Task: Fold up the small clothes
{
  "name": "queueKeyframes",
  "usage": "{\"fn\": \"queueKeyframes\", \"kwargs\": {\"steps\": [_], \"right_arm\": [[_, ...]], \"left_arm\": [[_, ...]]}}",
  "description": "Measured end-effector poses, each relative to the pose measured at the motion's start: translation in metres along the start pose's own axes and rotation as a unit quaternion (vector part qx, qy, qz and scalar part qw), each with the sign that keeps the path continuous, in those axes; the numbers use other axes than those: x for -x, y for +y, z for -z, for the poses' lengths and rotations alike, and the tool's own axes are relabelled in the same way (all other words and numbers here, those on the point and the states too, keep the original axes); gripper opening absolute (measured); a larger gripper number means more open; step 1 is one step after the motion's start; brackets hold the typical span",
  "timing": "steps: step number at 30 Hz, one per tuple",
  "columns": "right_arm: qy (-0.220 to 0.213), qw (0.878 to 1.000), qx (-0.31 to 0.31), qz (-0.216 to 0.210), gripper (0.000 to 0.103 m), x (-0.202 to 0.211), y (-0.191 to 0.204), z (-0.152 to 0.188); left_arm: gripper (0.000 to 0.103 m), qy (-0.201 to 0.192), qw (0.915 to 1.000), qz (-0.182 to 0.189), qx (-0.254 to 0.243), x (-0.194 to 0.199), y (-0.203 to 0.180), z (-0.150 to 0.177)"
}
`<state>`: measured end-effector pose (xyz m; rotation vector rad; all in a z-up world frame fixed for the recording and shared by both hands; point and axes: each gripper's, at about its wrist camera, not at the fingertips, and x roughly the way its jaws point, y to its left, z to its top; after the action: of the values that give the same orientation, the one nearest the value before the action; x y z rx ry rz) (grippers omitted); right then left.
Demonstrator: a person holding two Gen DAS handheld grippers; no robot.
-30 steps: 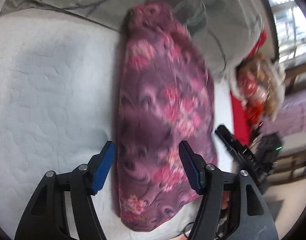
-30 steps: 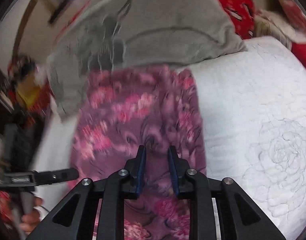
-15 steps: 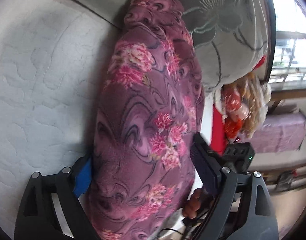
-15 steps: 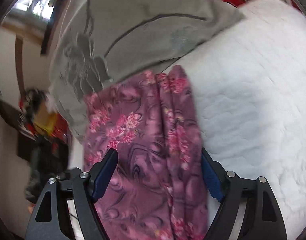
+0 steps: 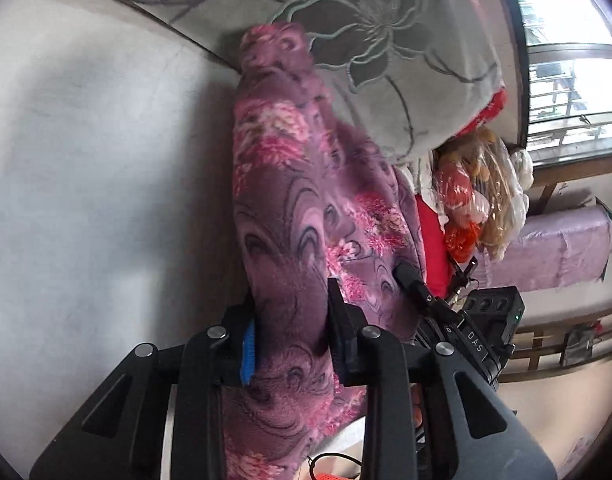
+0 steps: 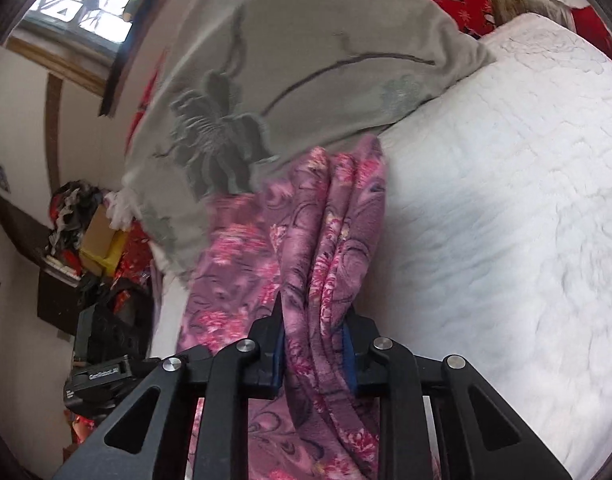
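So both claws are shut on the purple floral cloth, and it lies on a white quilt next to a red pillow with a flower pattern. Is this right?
Not quite: the pillow with the flower pattern is grey, not red, as the right wrist view shows. The rest holds: the left claw and the right claw are both shut on the cloth, which lies on the quilt next to that pillow.

Grey blanket (image 6: 306, 80) blocks far side; white quilt (image 6: 506, 220) open to right.
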<state>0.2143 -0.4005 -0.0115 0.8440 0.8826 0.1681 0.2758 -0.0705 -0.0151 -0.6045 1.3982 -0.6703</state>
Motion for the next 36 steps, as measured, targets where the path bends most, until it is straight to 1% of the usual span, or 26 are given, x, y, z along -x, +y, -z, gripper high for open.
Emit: {"fn": "queueKeyframes", "kwargs": {"steps": [5,9,11,12,14,15,16,17,18,20,21,22,23,24,25,26,27,28,29,30,31,32,33,34,35,36], "right_arm": [[0.009,1.0,0.0,-0.026,0.023,0.012,0.025,0.031],[0.033,0.998,-0.004,-0.049,0.023,0.007,0.04,0.066],[0.046,0.998,-0.002,-0.051,0.023,0.001,0.043,0.082],[0.054,0.998,-0.001,-0.045,0.023,-0.004,0.043,0.09],[0.071,0.997,0.003,-0.015,0.023,-0.018,0.039,0.105],[0.083,0.996,0.005,0.016,0.024,-0.026,0.034,0.111],[0.092,0.995,0.005,0.036,0.027,-0.031,0.029,0.115],[0.095,0.994,0.007,0.045,0.034,-0.033,0.025,0.117],[0.091,0.995,0.008,0.048,0.036,-0.03,0.024,0.116],[0.078,0.994,0.021,0.068,0.037,-0.023,0.029,0.107],[0.063,0.994,0.034,0.084,0.037,-0.018,0.034,0.102],[0.035,0.993,0.058,0.095,0.04,-0.013,0.045,0.095],[0.02,0.992,0.075,0.095,0.04,-0.012,0.053,0.092],[0.006,0.992,0.096,0.084,0.04,-0.013,0.063,0.087],[0.003,0.991,0.117,0.07,0.039,-0.019,0.073,0.083],[0.004,0.99,0.128,0.064,0.036,-0.024,0.078,0.083],[0.006,0.987,0.152,0.06,0.036,-0.035,0.086,0.081],[0.006,0.983,0.172,0.065,0.033,-0.046,0.089,0.08],[0.006,0.98,0.182,0.074,0.028,-0.052,0.09,0.081],[0.008,0.978,0.189,0.091,0.026,-0.064,0.087,0.078],[0.019,0.975,0.185,0.123,0.019,-0.082,0.077,0.074],[0.026,0.975,0.177,0.135,0.006,-0.091,0.069,0.071],[0.017,0.978,0.167,0.126,0.004,-0.095,0.062,0.067],[0.016,0.979,0.164,0.121,0.003,-0.096,0.062,0.062],[0.02,0.978,0.165,0.123,0.003,-0.096,0.064,0.058],[0.028,0.977,0.169,0.13,0.003,-0.094,0.068,0.054]], "left_arm": [[0.026,-0.024,0.9997,0.001,-0.001,0.044,0.008,0.032],[0.026,-0.031,0.9994,-0.011,0.009,0.065,0.031,0.057],[0.026,-0.03,0.999,-0.019,0.028,0.066,0.053,0.066],[0.026,-0.028,0.9983,-0.029,0.042,0.062,0.064,0.068],[0.026,-0.017,0.9963,-0.046,0.07,0.055,0.086,0.07],[0.03,-0.007,0.9955,-0.044,0.084,0.053,0.097,0.072],[0.03,-0.004,0.9953,-0.022,0.094,0.054,0.105,0.073],[0.03,-0.006,0.9953,-0.009,0.096,0.059,0.106,0.074],[0.03,-0.012,0.996,-0.006,0.089,0.065,0.104,0.073],[0.03,-0.039,0.9979,-0.021,0.046,0.077,0.086,0.065],[0.03,-0.05,0.998,-0.033,0.02,0.079,0.073,0.058],[0.03,-0.058,0.9975,-0.039,0.0,0.079,0.062,0.053],[0.034,-0.066,0.9966,-0.045,-0.02,0.077,0.051,0.048],[0.039,-0.072,0.995,-0.055,-0.042,0.072,0.039,0.041],[0.041,-0.079,0.9919,-0.075,-0.066,0.064,0.027,0.034],[0.044,-0.085,0.9874,-0.1,-0.089,0.053,0.018,0.026],[0.044,-0.088,0.982,-0.127,-0.108,0.042,0.011,0.019],[0.044,-0.086,0.9762,-0.155,-0.124,0.026,0.007,0.01],[0.044,-0.083,0.9729,-0.173,-0.13,0.014,0.006,0.001],[0.044,-0.078,0.97,-0.191,-0.129,0.001,0.006,-0.009],[0.044,-0.072,0.9693,-0.201,-0.123,-0.011,0.011,-0.018],[0.044,-0.074,0.9697,-0.199,-0.121,-0.016,0.014,-0.024],[0.044,-0.081,0.9687,-0.199,-0.125,-0.017,0.012,-0.029],[0.044,-0.079,0.9674,-0.205,-0.125,-0.018,0.009,-0.035],[0.044,-0.071,0.968,-0.209,-0.119,-0.017,0.006,-0.04],[0.043,-0.064,0.9714,-0.202,-0.108,-0.01,0.004,-0.042]]}}
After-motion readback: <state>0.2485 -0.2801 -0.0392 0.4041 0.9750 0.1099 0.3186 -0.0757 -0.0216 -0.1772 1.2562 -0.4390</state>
